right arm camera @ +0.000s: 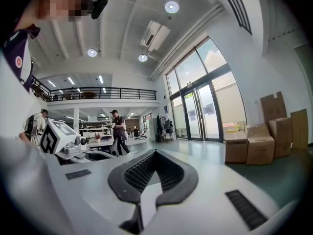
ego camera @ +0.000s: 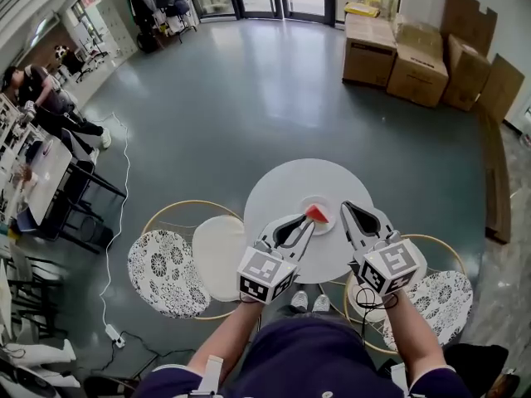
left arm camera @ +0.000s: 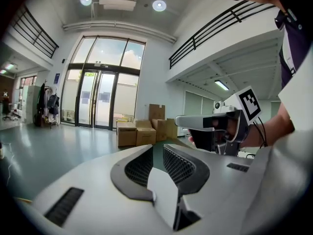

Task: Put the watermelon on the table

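A red watermelon slice (ego camera: 316, 213) lies on a small white plate (ego camera: 325, 202) on the round white table (ego camera: 286, 189). My left gripper (ego camera: 309, 222) hovers above the table's near side, its tips right beside the slice in the head view. In the left gripper view its jaws (left arm camera: 157, 150) stand a narrow gap apart with nothing between them, and neither table nor slice shows there. My right gripper (ego camera: 346, 206) hangs to the right of the plate with its jaws together and empty (right arm camera: 154, 153). Each gripper view catches the other gripper: the right one (left arm camera: 205, 122) and the left one (right arm camera: 63, 138).
Two wire chairs with patterned cushions (ego camera: 162, 272) (ego camera: 436, 301) flank the table, and a plain white seat pad (ego camera: 220, 255) lies on the left one. Cardboard boxes (ego camera: 398, 52) stand at the far right. A person (ego camera: 41, 98) sits at desks far left. A cable (ego camera: 116, 222) runs along the floor.
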`<state>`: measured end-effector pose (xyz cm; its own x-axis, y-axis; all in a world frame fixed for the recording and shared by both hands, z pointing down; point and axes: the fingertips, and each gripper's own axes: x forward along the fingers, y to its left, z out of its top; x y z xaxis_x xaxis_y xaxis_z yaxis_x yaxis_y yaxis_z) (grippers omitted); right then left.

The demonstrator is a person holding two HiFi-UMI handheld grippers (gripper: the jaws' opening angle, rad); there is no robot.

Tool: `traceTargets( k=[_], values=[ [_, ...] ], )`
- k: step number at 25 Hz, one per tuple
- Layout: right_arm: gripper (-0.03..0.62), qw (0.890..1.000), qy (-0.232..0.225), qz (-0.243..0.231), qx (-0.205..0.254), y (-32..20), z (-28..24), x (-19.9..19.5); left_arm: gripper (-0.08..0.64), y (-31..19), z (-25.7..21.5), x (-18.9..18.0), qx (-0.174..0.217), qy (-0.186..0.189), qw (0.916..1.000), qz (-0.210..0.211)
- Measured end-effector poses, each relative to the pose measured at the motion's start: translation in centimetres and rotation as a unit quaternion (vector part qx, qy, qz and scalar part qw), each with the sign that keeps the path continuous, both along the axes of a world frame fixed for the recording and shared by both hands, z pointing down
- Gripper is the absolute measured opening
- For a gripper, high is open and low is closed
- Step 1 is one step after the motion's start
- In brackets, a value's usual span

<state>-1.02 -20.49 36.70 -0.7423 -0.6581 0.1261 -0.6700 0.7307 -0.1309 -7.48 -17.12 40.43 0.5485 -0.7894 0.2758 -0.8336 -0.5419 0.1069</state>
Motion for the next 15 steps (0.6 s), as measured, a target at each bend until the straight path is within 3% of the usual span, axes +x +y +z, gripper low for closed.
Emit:
traceTargets(
  k=[4,10,15],
  values=[
    [0.005,1.0,-0.001,-0.006,0.004,0.4,-0.8,-0.4,0.006,0.5,-1.3,0.0,0.008,0.014,0.9999,-0.004],
    [0.005,1.0,-0.004,-0.012,0.003,1.1,-1.2,-0.3,0.006,1.0,-2.9,0.5,0.017,0.038,0.9991,0.007],
    [0.005,1.0,-0.011,-0.016,0.006,1.1,-1.8,0.1,0.006,0.7,-3.2,1.3,0.019,0.036,0.9991,0.011]
  ],
)
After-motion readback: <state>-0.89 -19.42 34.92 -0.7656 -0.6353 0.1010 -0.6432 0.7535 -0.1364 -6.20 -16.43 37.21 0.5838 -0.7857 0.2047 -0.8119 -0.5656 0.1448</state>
